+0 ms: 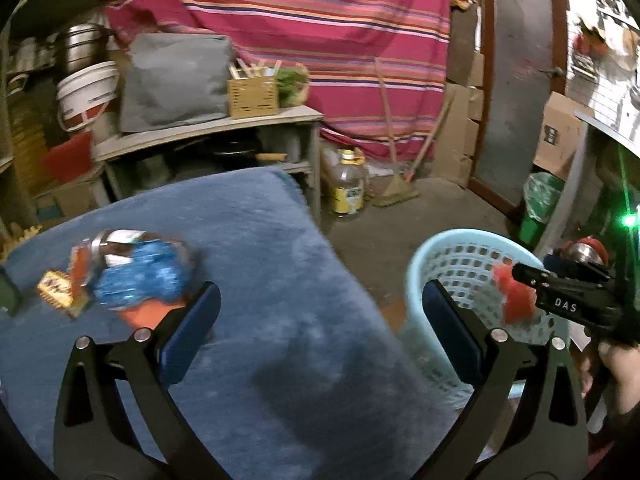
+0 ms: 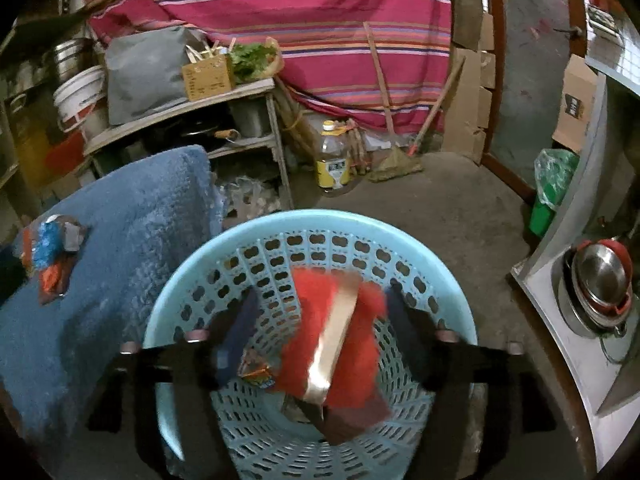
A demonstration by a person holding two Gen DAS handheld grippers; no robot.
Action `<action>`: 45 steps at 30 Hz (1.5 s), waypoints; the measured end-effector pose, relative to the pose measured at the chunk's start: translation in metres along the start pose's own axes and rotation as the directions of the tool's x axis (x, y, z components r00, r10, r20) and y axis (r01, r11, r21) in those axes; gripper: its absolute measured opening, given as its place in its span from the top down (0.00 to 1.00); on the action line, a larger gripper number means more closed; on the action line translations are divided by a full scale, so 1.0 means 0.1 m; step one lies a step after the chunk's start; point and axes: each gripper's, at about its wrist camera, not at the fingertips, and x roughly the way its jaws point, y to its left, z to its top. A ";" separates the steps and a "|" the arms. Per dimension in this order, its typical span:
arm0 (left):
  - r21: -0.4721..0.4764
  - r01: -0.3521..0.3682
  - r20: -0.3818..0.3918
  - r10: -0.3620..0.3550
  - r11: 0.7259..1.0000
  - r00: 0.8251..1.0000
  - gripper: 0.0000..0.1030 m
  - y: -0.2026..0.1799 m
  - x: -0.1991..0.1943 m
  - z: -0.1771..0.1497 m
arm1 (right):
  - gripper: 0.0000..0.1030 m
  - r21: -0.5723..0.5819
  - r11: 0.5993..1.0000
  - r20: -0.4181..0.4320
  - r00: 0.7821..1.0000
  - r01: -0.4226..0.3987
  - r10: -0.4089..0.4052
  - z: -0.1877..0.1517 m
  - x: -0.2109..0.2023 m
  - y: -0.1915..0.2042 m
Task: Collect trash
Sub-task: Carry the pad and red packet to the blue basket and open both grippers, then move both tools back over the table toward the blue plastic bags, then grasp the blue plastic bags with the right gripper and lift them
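Cluttered storeroom. Your right tool (image 2: 320,320) gapes above the basket (image 2: 400,236), red wrapper (image 2: 332,332) loose; it could snag the rim. Left tool (image 1: 320,316) wide, empty; wrappers (image 1: 132,276) near blue desk's (image 1: 280,320) left edge.

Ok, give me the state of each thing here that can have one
Left gripper: open, empty.
Right gripper: open over the basket.
Red wrapper: loose between the jaws, blurred.
Blue basket: upright, some trash inside.
Wrapper pile: lying on the blue cloth.
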 end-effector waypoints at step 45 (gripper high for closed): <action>-0.313 -0.358 -0.108 0.342 0.880 0.933 0.05 3.39 -0.70 -1.03 | 0.13 -0.400 0.901 0.020 0.981 -0.169 0.193 0.07 0.15 3.52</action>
